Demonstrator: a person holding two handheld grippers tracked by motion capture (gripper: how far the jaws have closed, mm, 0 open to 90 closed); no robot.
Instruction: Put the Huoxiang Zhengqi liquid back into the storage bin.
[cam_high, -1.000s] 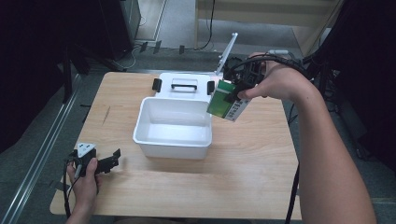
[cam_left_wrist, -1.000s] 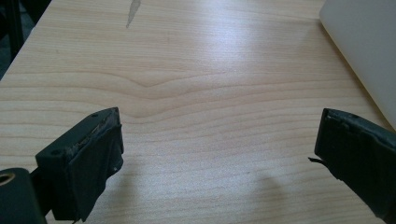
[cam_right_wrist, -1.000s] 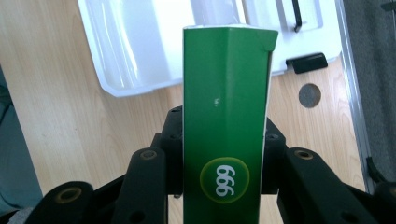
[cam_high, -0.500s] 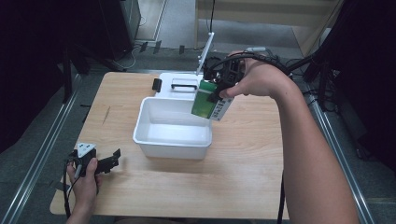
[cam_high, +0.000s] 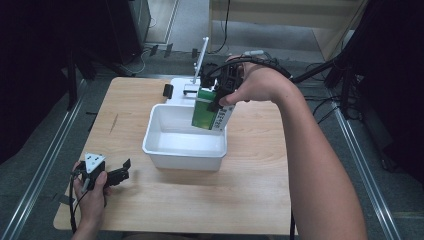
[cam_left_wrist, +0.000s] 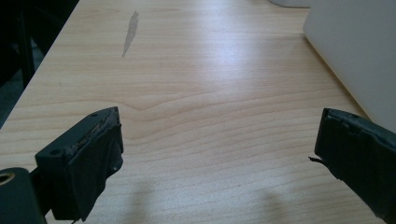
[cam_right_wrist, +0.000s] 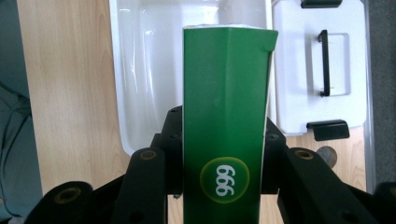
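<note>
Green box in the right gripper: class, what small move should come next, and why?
Probably lower it. The right gripper is shut on the green box, which hangs over the open white bin, not yet resting inside; the lid lies beside it.

White bin (cam_high: 170, 150) and lid (cam_right_wrist: 299, 70) block mid-table; bare wood (cam_high: 200, 200) nearer.

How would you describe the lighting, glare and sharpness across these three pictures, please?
High view: the wooden table is evenly lit, the surroundings fall to near black, and the image is soft. Left gripper view: a broad pale sheen lies on the wood, with soft shadows under the open jaws. Right gripper view: the green box is sharp, and bright glare streaks the white bin behind it.
</note>
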